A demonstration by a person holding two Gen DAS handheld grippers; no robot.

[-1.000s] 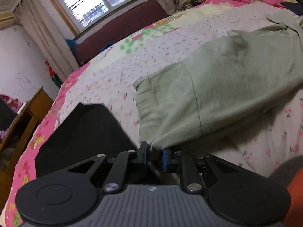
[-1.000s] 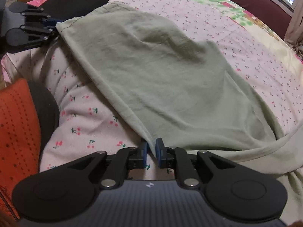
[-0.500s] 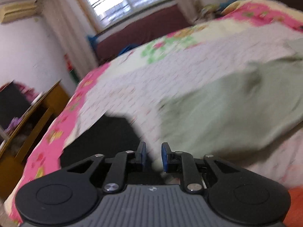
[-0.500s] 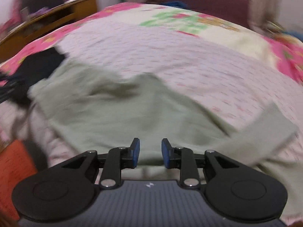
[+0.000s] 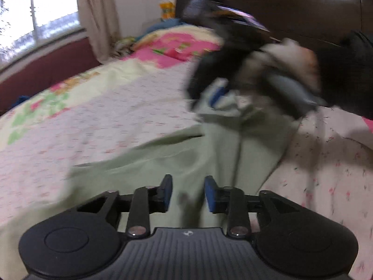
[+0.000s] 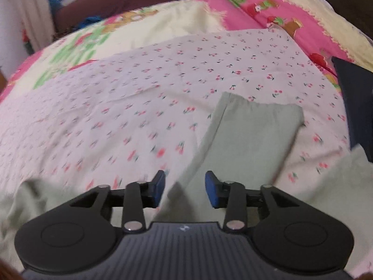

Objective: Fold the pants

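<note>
Both hand-held grippers, L (image 5: 187, 193) & R (image 6: 184, 187), agape over green pants (image 6: 247, 137)

Pale green pants (image 6: 247, 137), rumpled and spread on the bed, one leg lying flat, hem squared

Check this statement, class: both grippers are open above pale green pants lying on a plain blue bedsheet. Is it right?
Not quite. The bedsheet is white with small red cherries, not plain blue; the right wrist view shows this clearly. The rest holds: the left gripper and right gripper are open above the pale green pants.
</note>
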